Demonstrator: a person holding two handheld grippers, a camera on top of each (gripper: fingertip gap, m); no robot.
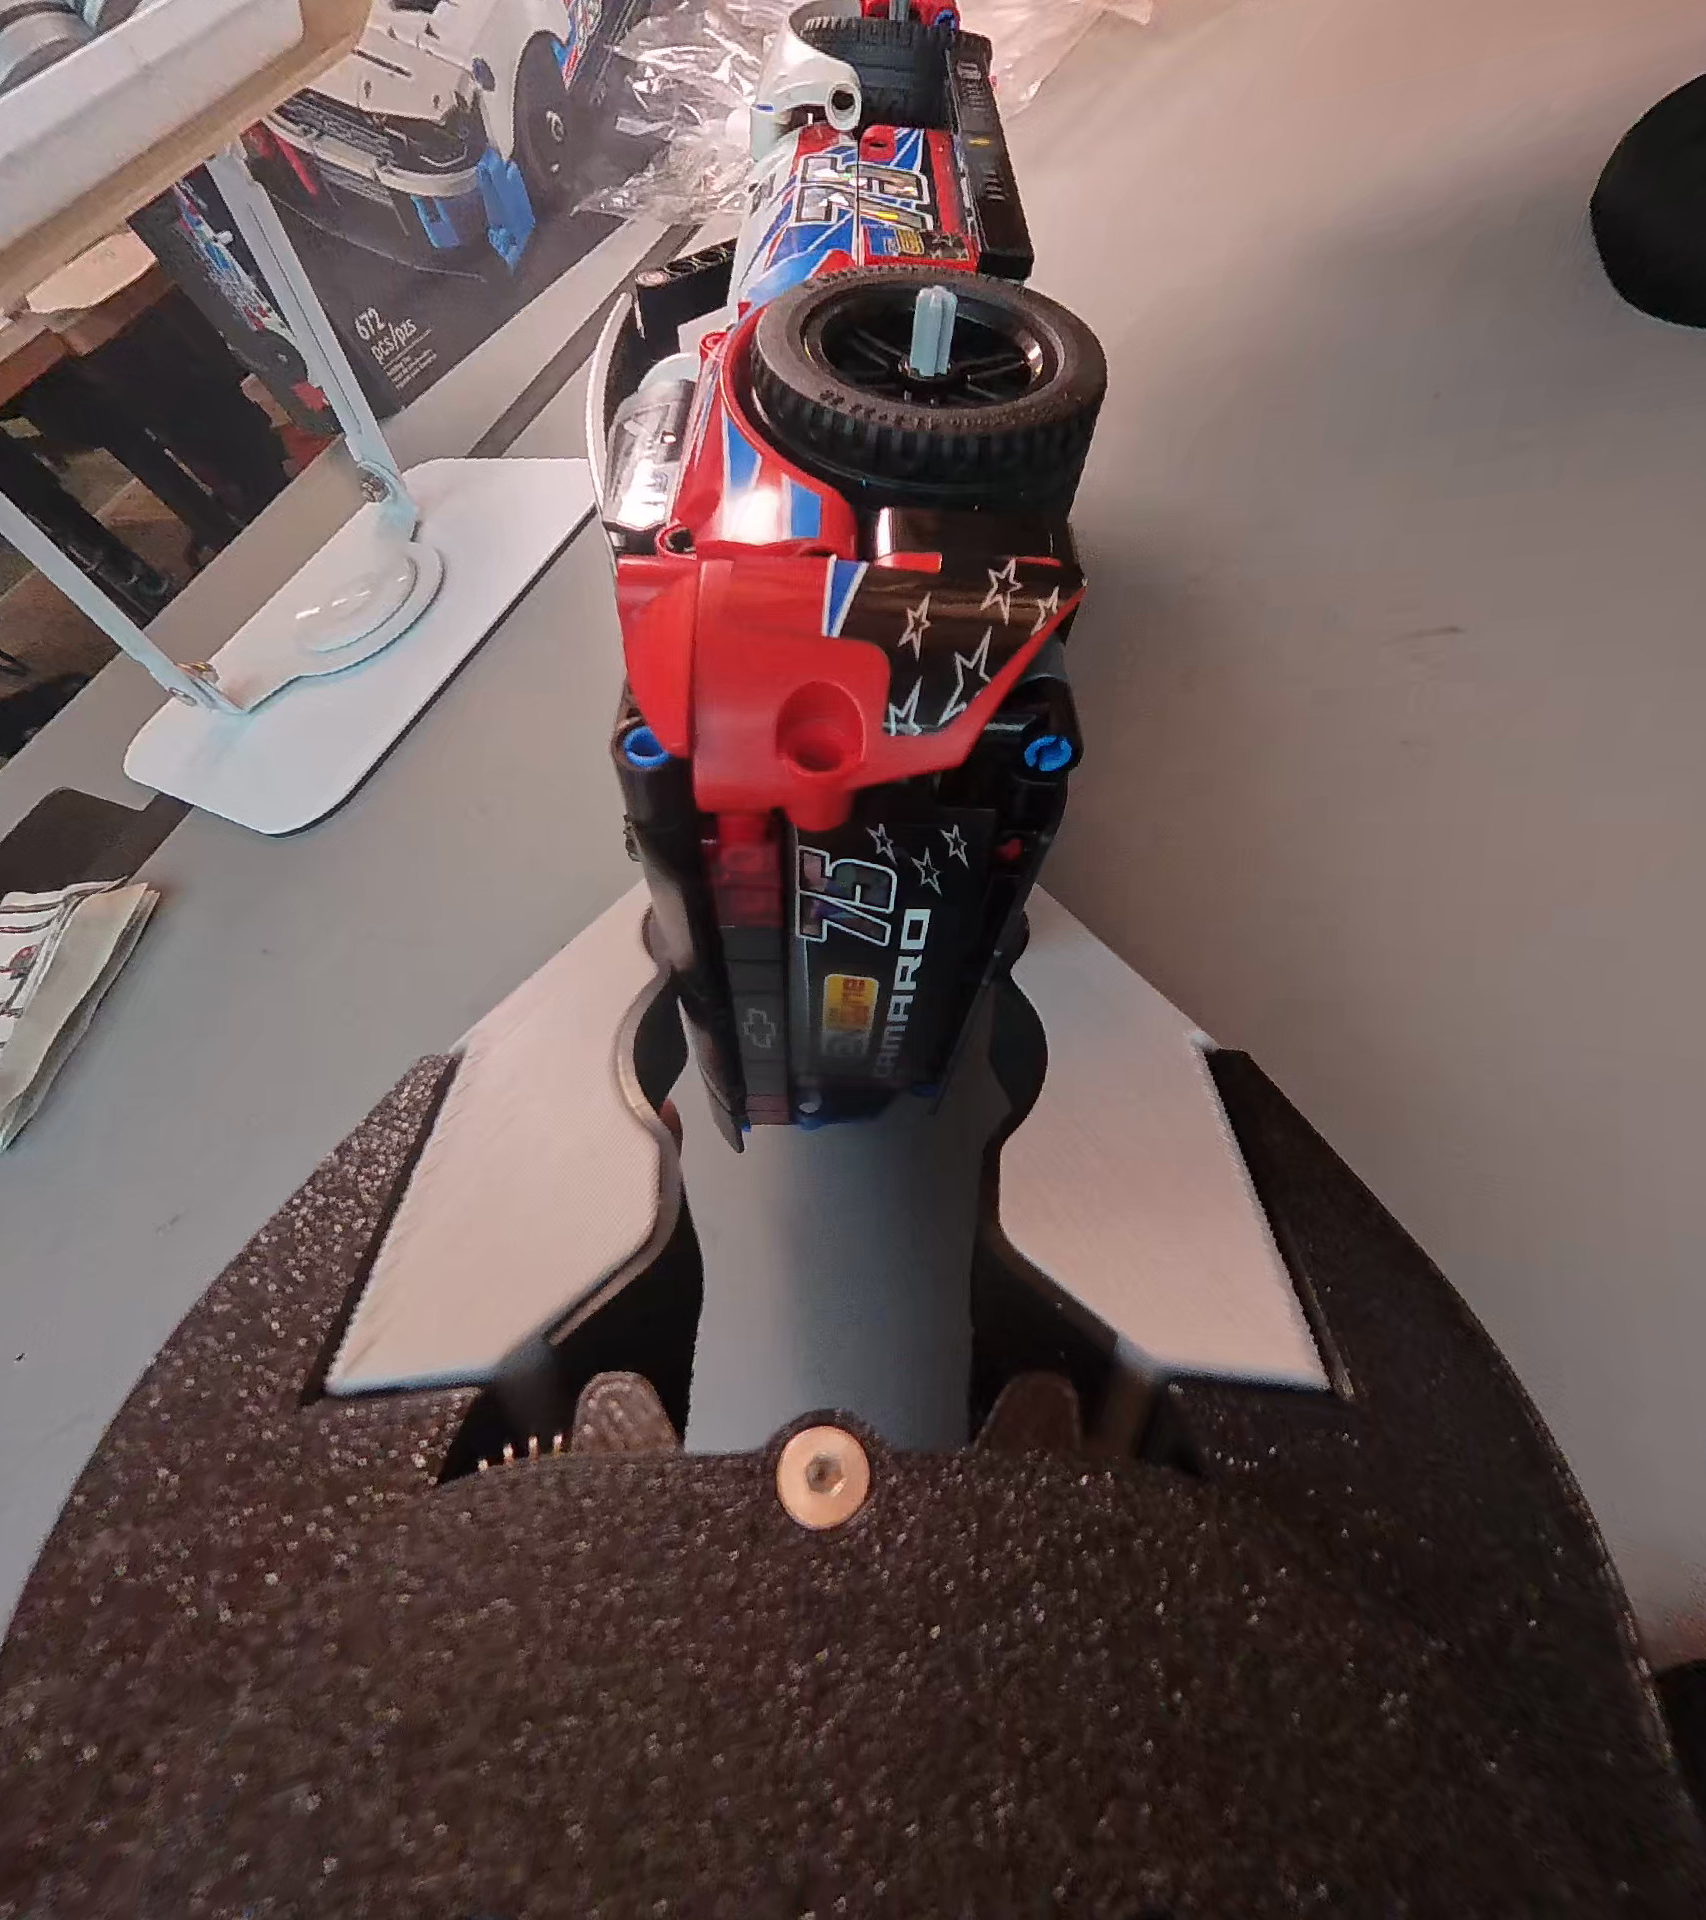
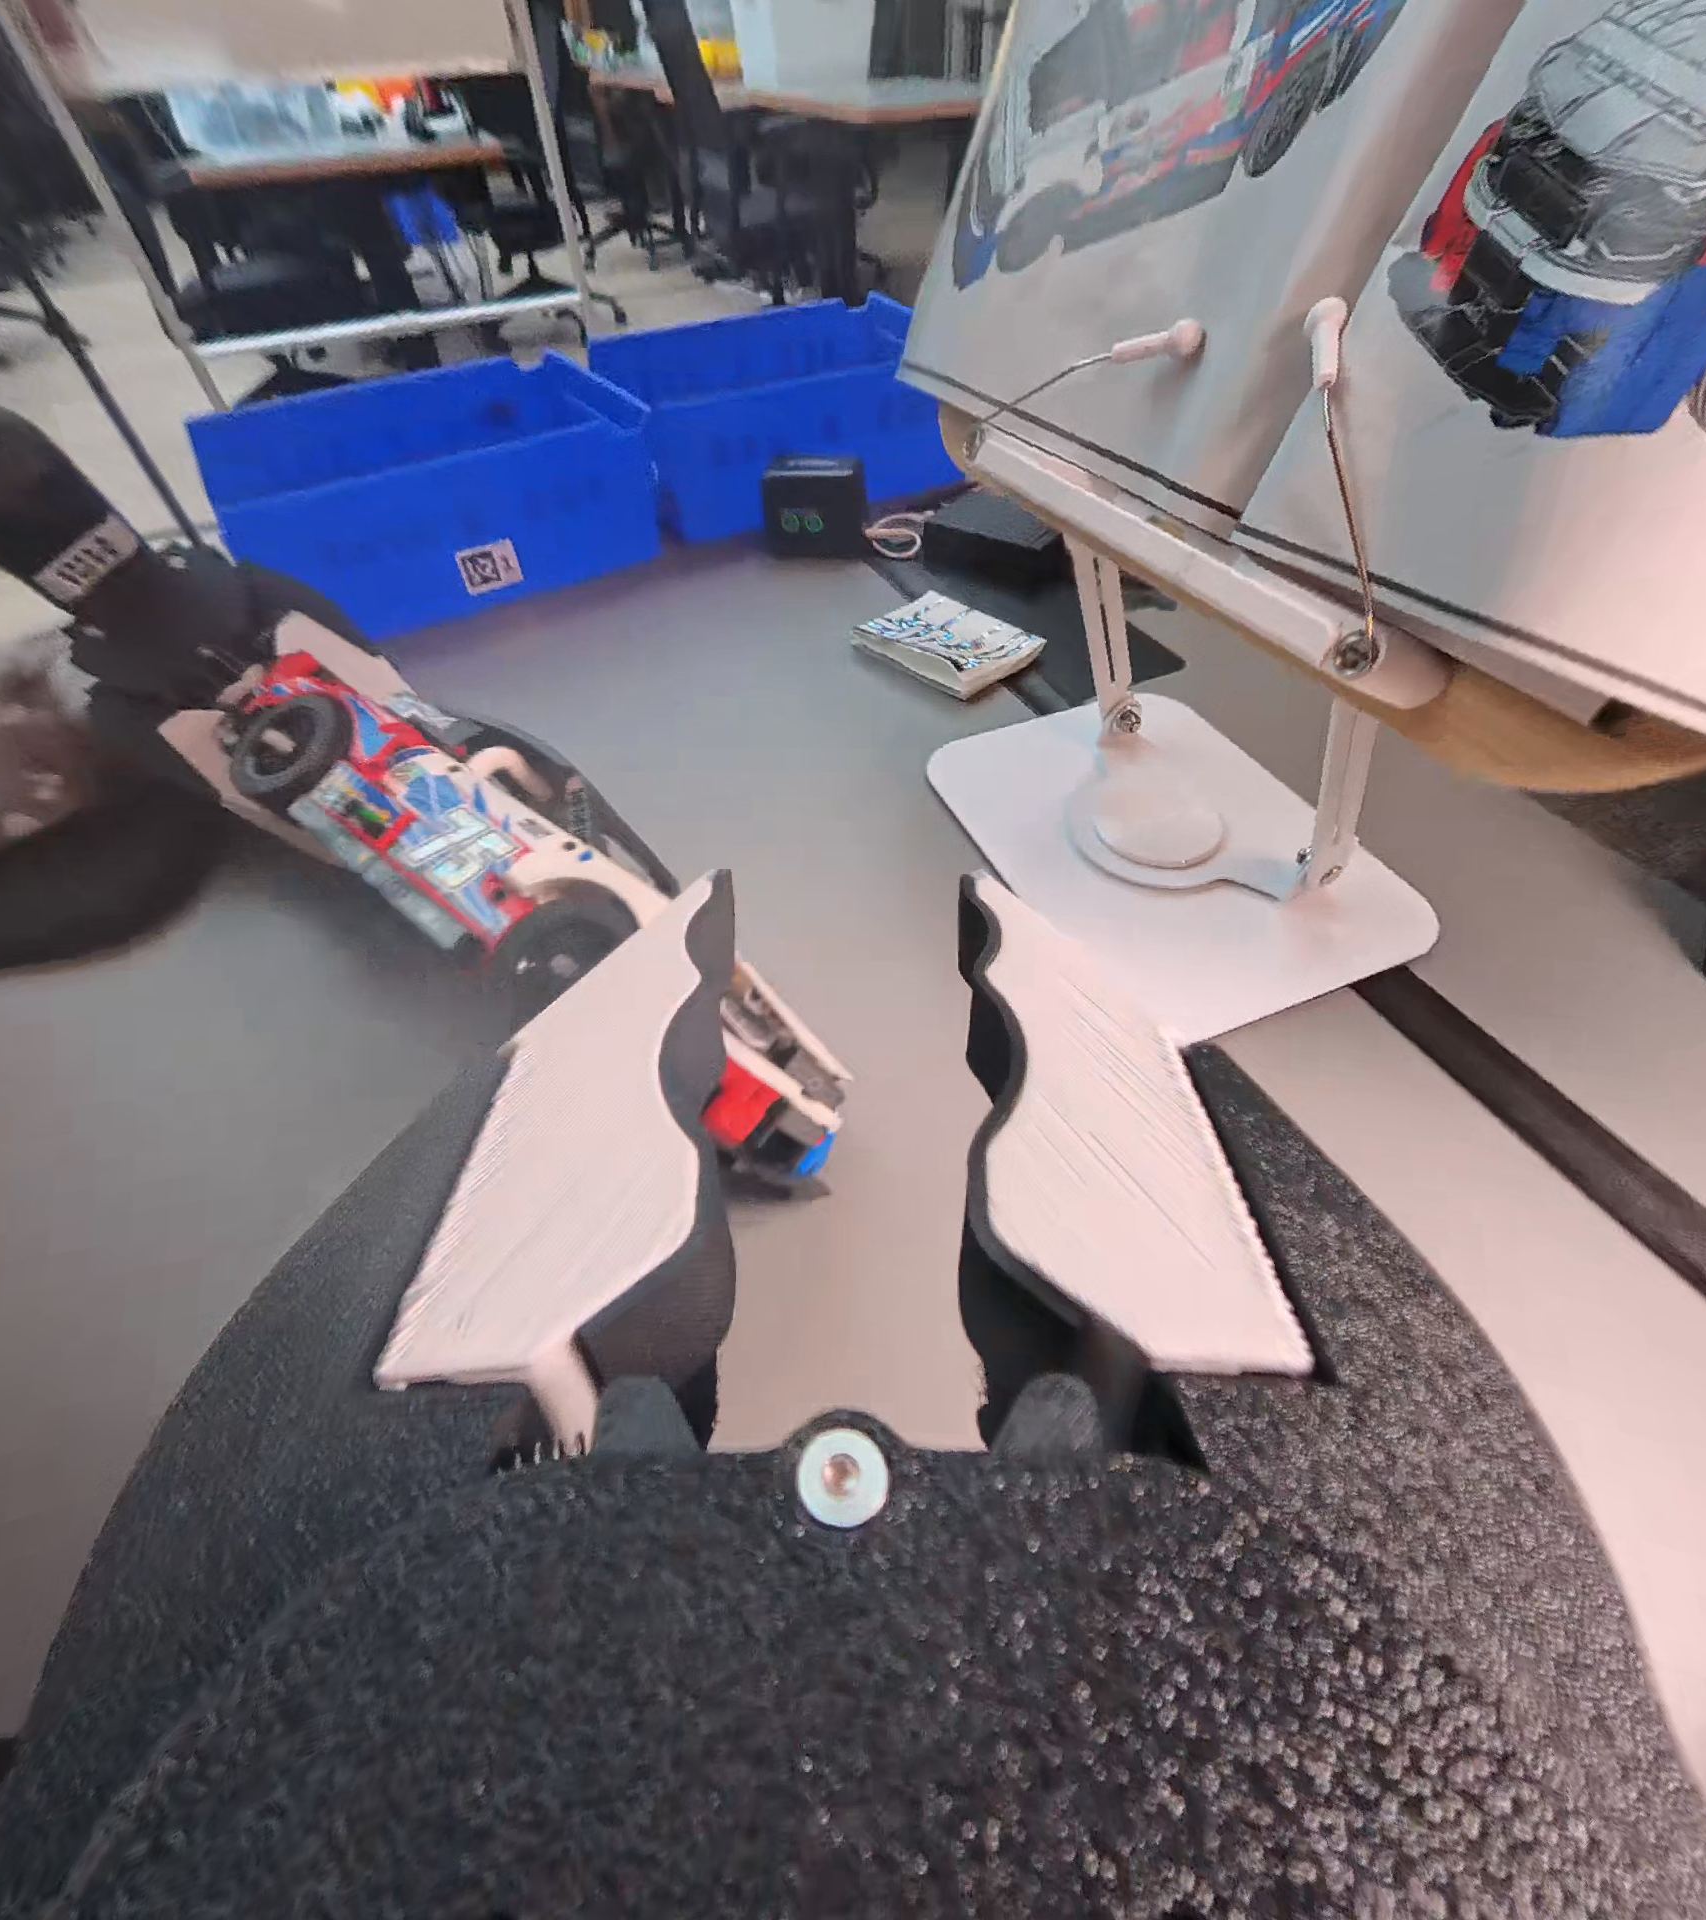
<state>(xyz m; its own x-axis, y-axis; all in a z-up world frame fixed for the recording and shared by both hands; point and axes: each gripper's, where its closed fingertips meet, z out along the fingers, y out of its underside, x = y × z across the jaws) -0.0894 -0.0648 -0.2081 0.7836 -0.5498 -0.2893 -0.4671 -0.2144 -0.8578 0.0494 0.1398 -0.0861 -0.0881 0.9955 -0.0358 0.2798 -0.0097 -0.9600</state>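
Observation:
My left gripper [image 1: 844, 1013] is shut on the rear end of a red, white, blue and black brick-built toy race car [image 1: 849, 665]. The car is turned on its side with a black wheel [image 1: 927, 390] facing up, lying along the grey table [image 1: 1348, 727]. In the right wrist view the same car [image 2: 433, 821] lies at the left, held at its far end by the left gripper [image 2: 194, 665]. My right gripper [image 2: 844, 925] is open and empty, just above the table, with its left finger [image 2: 620, 1049] in front of the car's near end.
A white book stand [image 2: 1181, 862] holds an open instruction booklet [image 2: 1296, 208] at the right. The set's box [image 1: 381, 229] and clear plastic bags [image 1: 683, 94] lie behind. A folded sticker sheet [image 2: 948, 639] lies on the table. Blue bins [image 2: 433, 488] stand at the far edge. Left tips to right tips: about 30 centimeters.

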